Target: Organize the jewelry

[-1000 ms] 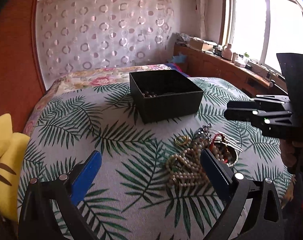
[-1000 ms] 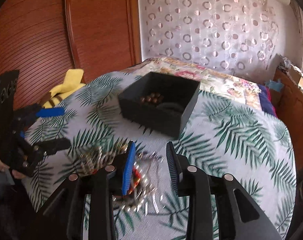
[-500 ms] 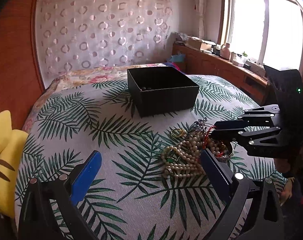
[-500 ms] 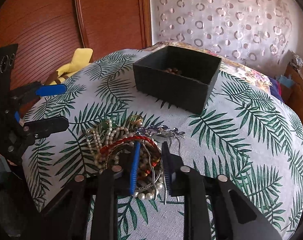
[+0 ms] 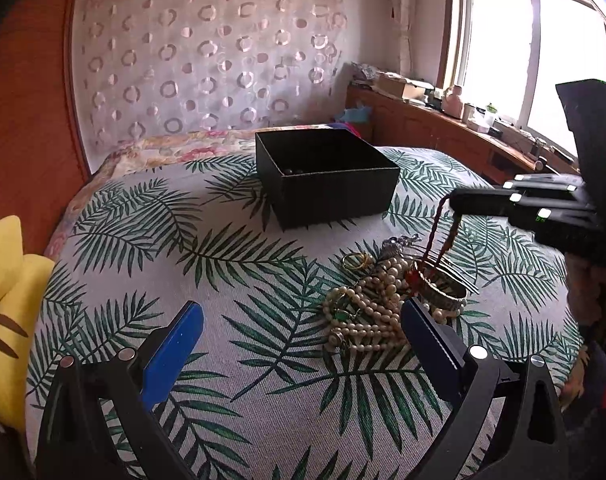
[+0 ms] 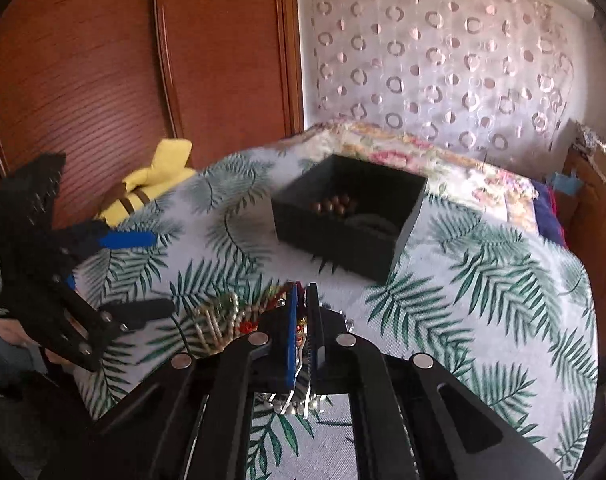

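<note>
The right gripper (image 5: 457,203) is clamped on a red cord bracelet (image 5: 435,236). Its lower end hangs into the pearl necklace pile (image 5: 367,304) below the jaws, so it may snag. The left gripper (image 5: 299,332) stands wide apart, empty.

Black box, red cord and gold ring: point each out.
Black box (image 5: 335,196), left wrist view, front wall.
Red cord (image 5: 434,236), left wrist view, hanging strand.
Gold ring (image 5: 355,261), left wrist view, its band.

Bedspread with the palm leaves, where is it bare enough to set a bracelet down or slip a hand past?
Bare bedspread runs from the black box toward the left gripper, left of the jewelry pile, out to the yellow plush. Also bare right of the box. Crowded around the pile, where the right gripper holds a red cord.
</note>
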### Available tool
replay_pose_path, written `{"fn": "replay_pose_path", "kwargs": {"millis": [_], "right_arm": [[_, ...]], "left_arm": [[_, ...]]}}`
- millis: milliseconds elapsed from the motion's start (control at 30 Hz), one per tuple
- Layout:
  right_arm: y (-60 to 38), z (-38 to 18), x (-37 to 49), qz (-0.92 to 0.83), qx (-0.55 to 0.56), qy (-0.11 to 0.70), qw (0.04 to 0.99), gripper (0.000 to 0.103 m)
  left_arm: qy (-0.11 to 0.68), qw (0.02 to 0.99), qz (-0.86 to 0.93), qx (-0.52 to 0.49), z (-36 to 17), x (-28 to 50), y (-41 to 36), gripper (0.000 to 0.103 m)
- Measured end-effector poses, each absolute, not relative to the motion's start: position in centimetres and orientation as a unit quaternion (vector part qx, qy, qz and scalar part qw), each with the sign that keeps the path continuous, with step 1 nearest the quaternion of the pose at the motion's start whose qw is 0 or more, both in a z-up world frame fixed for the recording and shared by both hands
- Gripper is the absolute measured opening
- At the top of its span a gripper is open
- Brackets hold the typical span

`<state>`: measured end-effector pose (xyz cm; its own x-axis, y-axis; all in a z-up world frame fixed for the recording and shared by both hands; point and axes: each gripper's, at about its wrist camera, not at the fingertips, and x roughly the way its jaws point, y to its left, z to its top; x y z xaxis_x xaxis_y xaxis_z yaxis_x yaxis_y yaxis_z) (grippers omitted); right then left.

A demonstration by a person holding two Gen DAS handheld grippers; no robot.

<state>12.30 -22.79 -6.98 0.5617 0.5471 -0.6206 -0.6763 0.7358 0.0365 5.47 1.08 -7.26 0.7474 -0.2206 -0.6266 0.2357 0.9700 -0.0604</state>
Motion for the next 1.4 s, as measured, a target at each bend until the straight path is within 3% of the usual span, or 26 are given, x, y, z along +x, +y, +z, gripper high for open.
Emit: {"fn": "replay_pose_path", "kwargs": {"millis": [600,1033,1200,1400], "right_arm": [[-24.0,-0.9,10.5,0.341,-0.102,0.241,0.903,0.005],[-23.8,-3.2,11.4,0.337,-0.104,0.28,0.893,0.005],[-24.4,-4.3,12.1,0.331,-0.097,0.298,0.89,0.005],[-25.0,-4.5,12.1,0.329,-0.092,0.298,0.891,0.005]], "left_arm": [[0.334,0.934,-0.124,0.007,-7.4,5.5,1.2,0.095],[0.333,0.927,-0.175,0.017,-6.9,5.4,-2.0,0.095],[0.338,0.919,-0.201,0.022,-6.9,5.4,-4.0,0.084],[0.344,0.914,-0.213,0.034,-7.2,5.1,-5.7,0.083]]}}
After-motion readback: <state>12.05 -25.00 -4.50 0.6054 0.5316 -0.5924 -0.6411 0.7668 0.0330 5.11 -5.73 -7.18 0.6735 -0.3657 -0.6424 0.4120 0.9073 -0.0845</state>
